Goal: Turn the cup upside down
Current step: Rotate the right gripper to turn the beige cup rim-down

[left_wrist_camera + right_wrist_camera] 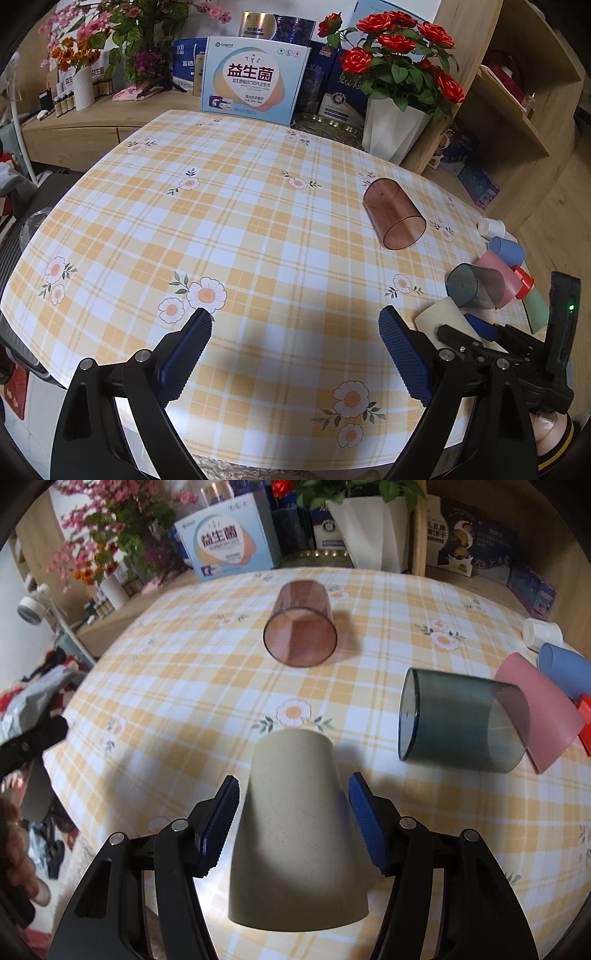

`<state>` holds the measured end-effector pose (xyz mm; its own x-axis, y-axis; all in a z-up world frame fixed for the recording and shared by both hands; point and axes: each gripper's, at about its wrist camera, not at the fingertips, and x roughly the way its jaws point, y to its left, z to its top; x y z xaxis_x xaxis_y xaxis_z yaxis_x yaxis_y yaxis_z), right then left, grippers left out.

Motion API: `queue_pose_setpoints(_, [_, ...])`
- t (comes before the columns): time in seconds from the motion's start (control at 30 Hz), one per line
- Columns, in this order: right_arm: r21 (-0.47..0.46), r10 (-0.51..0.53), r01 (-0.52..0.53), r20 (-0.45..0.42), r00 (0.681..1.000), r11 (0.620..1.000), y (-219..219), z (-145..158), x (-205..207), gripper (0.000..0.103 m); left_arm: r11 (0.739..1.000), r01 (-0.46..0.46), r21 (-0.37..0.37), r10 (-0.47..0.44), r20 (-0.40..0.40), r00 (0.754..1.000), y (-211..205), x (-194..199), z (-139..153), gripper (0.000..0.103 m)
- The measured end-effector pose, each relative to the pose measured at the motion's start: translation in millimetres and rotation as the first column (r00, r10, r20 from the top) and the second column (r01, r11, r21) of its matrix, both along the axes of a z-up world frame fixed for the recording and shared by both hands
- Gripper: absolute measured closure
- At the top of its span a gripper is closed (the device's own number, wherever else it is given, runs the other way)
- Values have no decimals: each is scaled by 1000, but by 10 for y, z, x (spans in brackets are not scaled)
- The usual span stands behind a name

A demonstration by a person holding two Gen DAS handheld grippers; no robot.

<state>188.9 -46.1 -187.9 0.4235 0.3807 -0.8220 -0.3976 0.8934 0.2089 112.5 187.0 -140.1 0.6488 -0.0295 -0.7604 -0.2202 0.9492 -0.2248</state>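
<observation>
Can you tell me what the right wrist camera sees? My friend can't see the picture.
The right tongs sit open around a beige cup lying on its side on a checked flowery table. Past it lie a see-through brown cup and a grey cup, also on their sides.

table (pixel 258 221): checked cloth | lying: brown cup (pixel 393 214), grey cup (pixel 474 286), beige cup (pixel 295 830)
</observation>
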Motion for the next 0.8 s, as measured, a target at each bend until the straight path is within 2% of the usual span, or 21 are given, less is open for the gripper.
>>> queue_pose_setpoints(0.1, [26, 3, -3, 18, 1000, 1000, -40, 81, -7, 43, 1000, 6, 5, -6, -5, 1000, -44, 19, 24, 14])
queue_pose_setpoints(0.2, [56, -5, 2, 45, 999, 998, -116, 190, -30, 34, 1000, 13, 7, -13, -7, 1000, -91, 33, 49, 14])
queue_pose_setpoints(0.33, [90, -47, 39, 89, 995, 995, -310, 338, -68, 16, 1000, 29, 4, -29, -14, 999, -200, 70, 75, 14])
queue_pose_setpoints(0.47, [131, -102, 89, 97, 990, 987, -587, 406, -76, 16, 998, 53, -18, -54, -26, 998, -354, 128, 88, 14])
queue_pose_setpoints(0.57, [147, -177, 161, 102, 979, 976, -909, 417, -91, 16, 995, 72, -66, -75, -39, 996, -470, 196, 78, 14])
queue_pose_setpoints(0.7, [155, -259, 243, 94, 961, 958, -1310, 368, -115, 16, 987, 84, -137, -96, -80, 992, -625, 324, -9, 21])
queue_pose_setpoints(0.8, [153, -331, 315, 94, 939, 937, -1620, 340, -132, 15, 978, 99, -183, -123, -120, 985, -775, 454, -102, 23])
